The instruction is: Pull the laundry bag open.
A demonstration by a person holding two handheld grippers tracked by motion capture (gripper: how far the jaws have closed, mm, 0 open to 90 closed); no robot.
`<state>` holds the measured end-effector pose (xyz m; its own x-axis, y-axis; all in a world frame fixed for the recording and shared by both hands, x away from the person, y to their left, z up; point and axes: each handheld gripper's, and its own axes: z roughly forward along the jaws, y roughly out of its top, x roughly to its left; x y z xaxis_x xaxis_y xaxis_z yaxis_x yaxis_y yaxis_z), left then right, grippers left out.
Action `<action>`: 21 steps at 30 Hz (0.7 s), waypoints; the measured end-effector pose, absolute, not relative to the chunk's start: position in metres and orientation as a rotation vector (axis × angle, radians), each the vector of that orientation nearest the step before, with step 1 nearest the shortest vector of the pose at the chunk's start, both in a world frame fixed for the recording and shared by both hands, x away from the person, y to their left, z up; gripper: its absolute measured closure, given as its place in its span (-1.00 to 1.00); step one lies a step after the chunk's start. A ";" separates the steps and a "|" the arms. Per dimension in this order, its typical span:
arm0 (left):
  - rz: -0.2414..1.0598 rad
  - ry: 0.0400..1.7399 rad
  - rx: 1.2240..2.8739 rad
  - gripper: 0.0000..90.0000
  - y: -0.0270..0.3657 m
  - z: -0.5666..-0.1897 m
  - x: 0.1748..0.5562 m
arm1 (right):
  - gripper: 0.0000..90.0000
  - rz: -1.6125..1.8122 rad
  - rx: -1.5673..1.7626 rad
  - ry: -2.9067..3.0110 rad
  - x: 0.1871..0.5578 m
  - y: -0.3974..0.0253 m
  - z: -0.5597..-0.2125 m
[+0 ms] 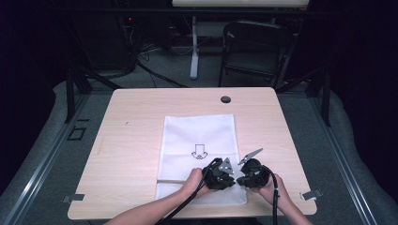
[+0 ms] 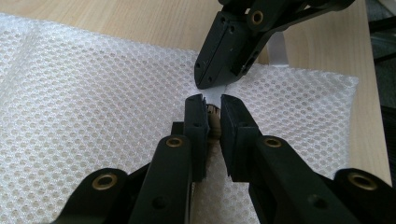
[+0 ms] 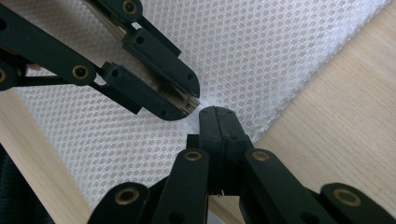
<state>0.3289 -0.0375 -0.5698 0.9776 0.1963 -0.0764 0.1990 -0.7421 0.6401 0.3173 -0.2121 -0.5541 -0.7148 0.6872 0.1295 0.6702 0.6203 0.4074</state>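
A white mesh bag (image 1: 199, 140) lies flat on the pale wood worktop (image 1: 126, 140), its long side running away from the person, with a small arrow mark printed near its middle. Both tools work at its near edge, close together.

In the left gripper view, the left tool (image 2: 212, 105) has its jaws drawn nearly together with a narrow gap between them, and something small and pale sits in that gap (possibly a zipper pull or a tab of the bag, but it is too small to name). Whether the jaws truly pinch it I cannot tell. The right tool (image 3: 217, 114), seen in its own view, has its jaws pressed together at the bag's border, and whether a fold of mesh is caught between the tips is hidden by the jaws themselves.

The bag looks light, thin and limp: honeycomb netting that will sag, crumple and slide on the smooth wood instead of holding a shape. My judgement is that the seam or hemmed edge is the best place to grip, since open mesh could stretch or slip out of a shallow pinch.

From the high view, the hands and tool bodies cover the contact point, and the bag's near corners are partly hidden under the forearms.
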 end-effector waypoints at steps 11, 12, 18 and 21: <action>-0.045 0.287 2.407 0.81 -0.035 -0.570 0.331 | 1.00 0.681 1.207 2.795 0.319 -0.212 -0.554; -0.042 0.284 2.410 0.81 -0.035 -0.570 0.331 | 1.00 0.685 1.211 2.789 0.318 -0.212 -0.554; -0.041 0.276 2.413 0.81 -0.035 -0.569 0.331 | 1.00 0.678 1.196 2.799 0.319 -0.212 -0.554; -0.043 0.276 2.411 0.81 -0.034 -0.569 0.331 | 1.00 0.718 1.238 2.777 0.318 -0.211 -0.556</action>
<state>0.3311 -0.0337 -0.5691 0.9768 0.1865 -0.1056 0.2099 -0.7326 0.6475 0.3179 -0.2114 -0.5558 -0.6856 0.7086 0.1666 0.7005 0.5800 0.4158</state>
